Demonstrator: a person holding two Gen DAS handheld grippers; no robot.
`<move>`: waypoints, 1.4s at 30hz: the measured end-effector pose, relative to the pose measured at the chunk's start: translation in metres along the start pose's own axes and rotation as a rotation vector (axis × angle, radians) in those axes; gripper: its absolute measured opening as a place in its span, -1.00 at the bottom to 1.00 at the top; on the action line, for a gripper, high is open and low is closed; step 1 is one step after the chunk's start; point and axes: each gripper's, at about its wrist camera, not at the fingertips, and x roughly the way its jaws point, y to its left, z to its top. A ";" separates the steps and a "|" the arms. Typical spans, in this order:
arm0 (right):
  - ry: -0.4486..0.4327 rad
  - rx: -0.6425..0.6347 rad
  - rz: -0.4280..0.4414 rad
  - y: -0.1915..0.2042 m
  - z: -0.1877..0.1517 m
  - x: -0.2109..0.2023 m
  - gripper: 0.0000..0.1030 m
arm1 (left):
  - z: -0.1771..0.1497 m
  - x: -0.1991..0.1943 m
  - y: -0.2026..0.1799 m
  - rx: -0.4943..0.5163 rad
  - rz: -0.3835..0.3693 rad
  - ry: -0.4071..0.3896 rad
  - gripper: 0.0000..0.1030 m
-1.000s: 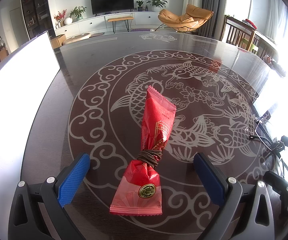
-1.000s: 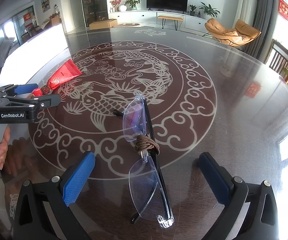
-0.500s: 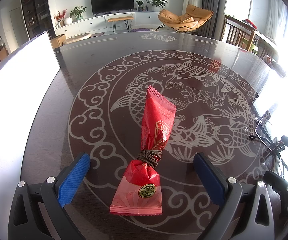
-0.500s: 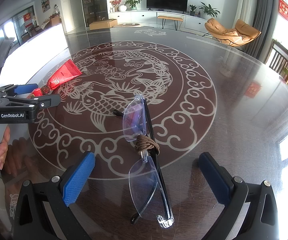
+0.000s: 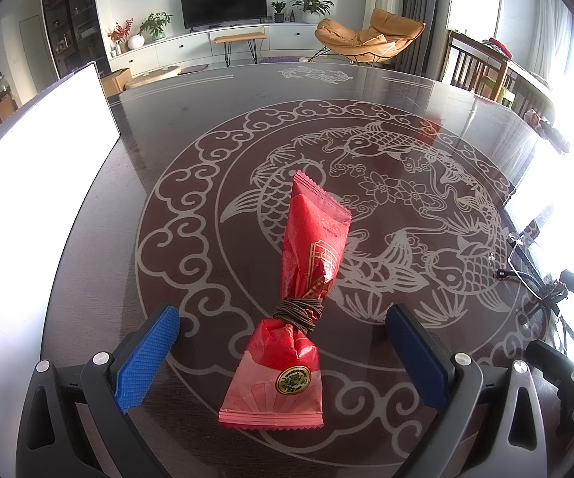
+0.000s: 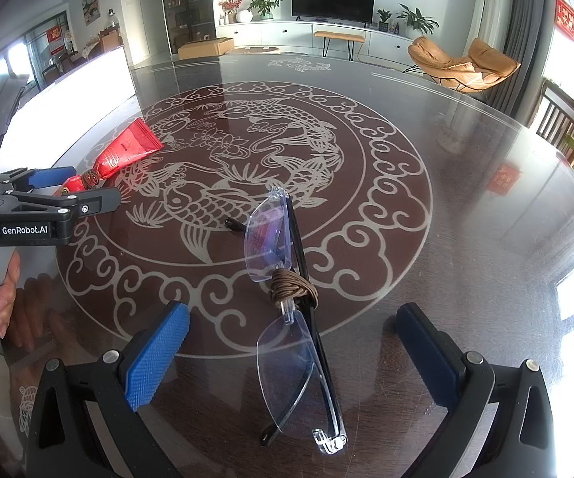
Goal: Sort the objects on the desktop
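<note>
A red snack packet, tied round its middle with brown cord, lies on the dark glass table. My left gripper is open, its blue pads either side of the packet's near end without touching it. Folded rimless glasses, also wound with brown cord, lie on the table. My right gripper is open, its pads either side of the glasses' near lens. The packet and the left gripper also show at the left of the right wrist view. The glasses show at the right edge of the left wrist view.
The table carries a pale fish and cloud pattern. A bright white panel runs along the table's left side. A person's fingers hold the left gripper's handle. Chairs stand beyond the far right edge.
</note>
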 end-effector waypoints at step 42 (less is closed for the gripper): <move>0.000 -0.001 0.001 -0.001 0.000 -0.001 1.00 | 0.003 0.008 0.006 0.057 -0.039 0.014 1.00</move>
